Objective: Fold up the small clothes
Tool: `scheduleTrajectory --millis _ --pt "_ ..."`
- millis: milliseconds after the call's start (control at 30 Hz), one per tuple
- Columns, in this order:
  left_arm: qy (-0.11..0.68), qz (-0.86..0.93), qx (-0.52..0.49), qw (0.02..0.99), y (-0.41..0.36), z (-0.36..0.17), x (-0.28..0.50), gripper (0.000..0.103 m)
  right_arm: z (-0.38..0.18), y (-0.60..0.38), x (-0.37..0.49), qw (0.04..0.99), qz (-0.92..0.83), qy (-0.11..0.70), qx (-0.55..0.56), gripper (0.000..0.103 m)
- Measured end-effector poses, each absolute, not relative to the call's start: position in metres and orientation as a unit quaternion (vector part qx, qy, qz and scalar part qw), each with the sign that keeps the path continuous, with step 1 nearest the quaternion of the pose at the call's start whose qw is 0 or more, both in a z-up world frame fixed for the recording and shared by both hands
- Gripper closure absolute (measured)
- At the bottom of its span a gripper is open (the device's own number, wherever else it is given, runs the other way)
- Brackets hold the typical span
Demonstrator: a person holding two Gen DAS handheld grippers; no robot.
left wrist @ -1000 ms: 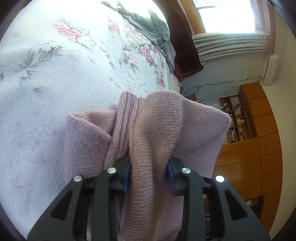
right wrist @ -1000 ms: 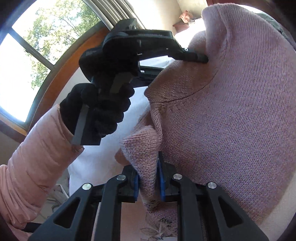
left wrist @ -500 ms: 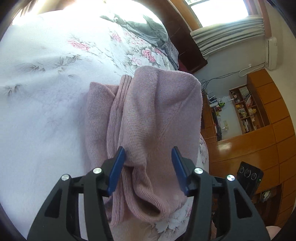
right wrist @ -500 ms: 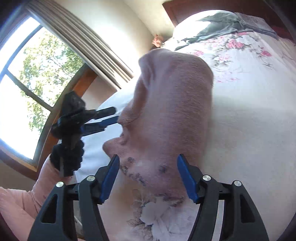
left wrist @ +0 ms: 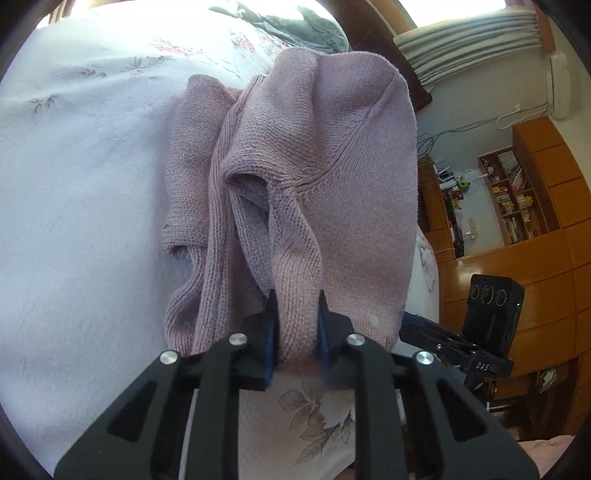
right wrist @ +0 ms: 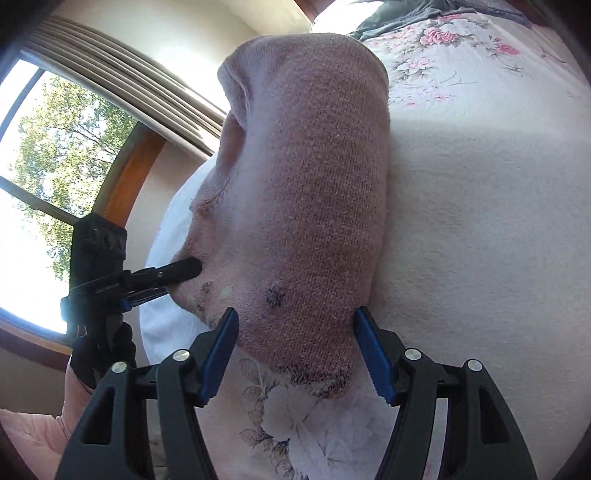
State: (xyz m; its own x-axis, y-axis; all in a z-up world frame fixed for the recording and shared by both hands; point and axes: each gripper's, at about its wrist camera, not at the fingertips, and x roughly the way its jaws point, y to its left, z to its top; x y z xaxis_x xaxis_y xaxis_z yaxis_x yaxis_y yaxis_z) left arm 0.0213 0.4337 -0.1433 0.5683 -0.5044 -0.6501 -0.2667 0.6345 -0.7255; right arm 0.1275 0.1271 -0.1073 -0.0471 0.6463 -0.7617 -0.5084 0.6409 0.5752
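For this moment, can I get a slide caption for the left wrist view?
Left tool shut on a fold of the pink knit sweater lying on the floral bedspread.

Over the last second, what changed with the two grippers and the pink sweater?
Both grippers let go of the pink sweater half a second ago, leaving it on the floral bedspread. The left gripper has since shut again on a raised fold at its near edge. The right gripper stays open, straddling the sweater's near end. The grey garment at the far end has not moved.
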Motion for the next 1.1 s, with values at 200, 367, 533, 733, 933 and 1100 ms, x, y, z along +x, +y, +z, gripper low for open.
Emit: scheduleTrajectory --millis 200,367,533,733,933,1100 --pt "0.421 -0.022 -0.407 0.81 0.461 -0.127 -0.028 0.096 -0.104 0.12 0.129 0.679 0.427 0.592 0.078 0.037" --pt "0.441 -0.005 -0.407 0.799 0.455 -0.159 -0.035 0.095 -0.131 0.14 0.126 0.688 0.385 0.615 0.018 0.038" --pt "0.449 -0.017 -0.403 0.797 0.461 -0.16 -0.024 0.086 -0.133 0.152 0.129 0.685 0.387 0.617 0.005 0.04" --pt "0.386 -0.001 -0.372 0.845 0.501 -0.103 -0.008 0.065 -0.079 0.154 0.155 0.722 0.39 0.571 0.007 0.034" --pt "0.382 -0.046 -0.361 0.849 0.518 -0.102 0.077 0.053 -0.056 0.188 0.207 0.744 0.382 0.547 0.018 0.031" --pt "0.403 -0.063 -0.414 0.814 0.516 -0.139 0.127 0.042 -0.065 0.203 0.225 0.742 0.384 0.549 0.014 0.031"
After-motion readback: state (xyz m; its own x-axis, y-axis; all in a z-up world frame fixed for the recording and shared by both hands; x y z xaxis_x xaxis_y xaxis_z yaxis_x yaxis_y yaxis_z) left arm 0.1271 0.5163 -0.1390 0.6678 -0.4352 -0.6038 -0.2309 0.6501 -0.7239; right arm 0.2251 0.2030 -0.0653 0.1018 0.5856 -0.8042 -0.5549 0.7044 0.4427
